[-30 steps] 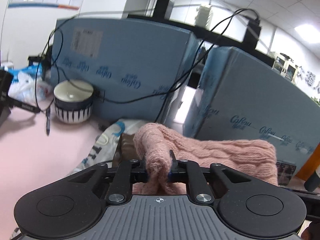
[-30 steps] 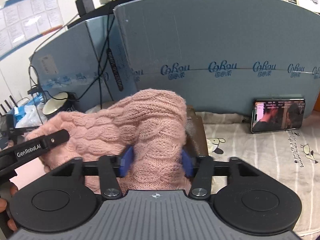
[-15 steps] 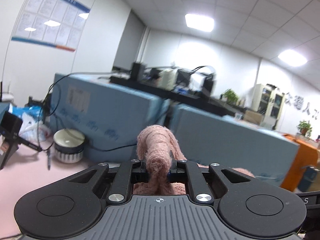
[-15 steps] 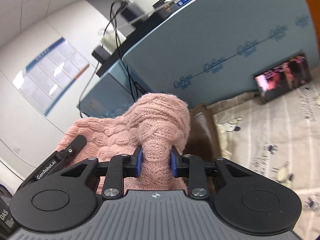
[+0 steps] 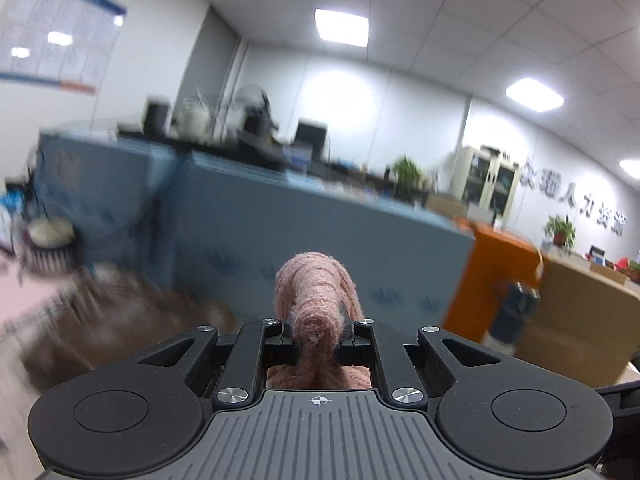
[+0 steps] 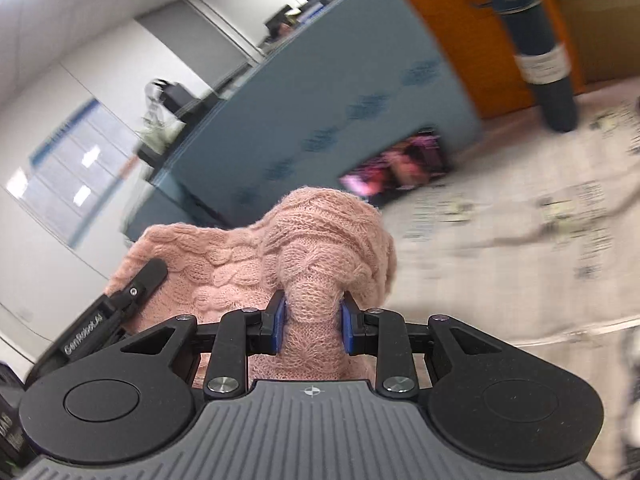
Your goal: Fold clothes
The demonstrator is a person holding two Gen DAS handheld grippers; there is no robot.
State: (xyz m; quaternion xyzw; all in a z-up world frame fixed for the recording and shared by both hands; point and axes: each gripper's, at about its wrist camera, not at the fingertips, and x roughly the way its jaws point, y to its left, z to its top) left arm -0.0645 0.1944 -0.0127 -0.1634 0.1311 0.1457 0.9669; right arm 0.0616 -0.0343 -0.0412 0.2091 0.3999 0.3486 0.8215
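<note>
A pink cable-knit sweater (image 6: 320, 240) is held up in the air by both grippers. My right gripper (image 6: 313, 322) is shut on a bunched fold of it, blue pads pressing each side. My left gripper (image 5: 317, 330) is shut on another bunched part of the sweater (image 5: 316, 300). The left gripper's black finger (image 6: 136, 288) also shows in the right wrist view, against the knit at the left. The rest of the sweater hangs below, out of sight.
A patterned cream cloth (image 6: 520, 240) covers the table. A phone (image 6: 400, 168) leans on blue partition boards (image 6: 320, 112). A dark tall flask (image 6: 536, 48) stands far right, also in the left wrist view (image 5: 516, 312). A striped bowl (image 5: 50, 240) sits left.
Both grippers have lifted and tilted upward with the sweater; the views swing from the table to the room and are blurred. The right view has rolled and swung right, bringing the flask in.
</note>
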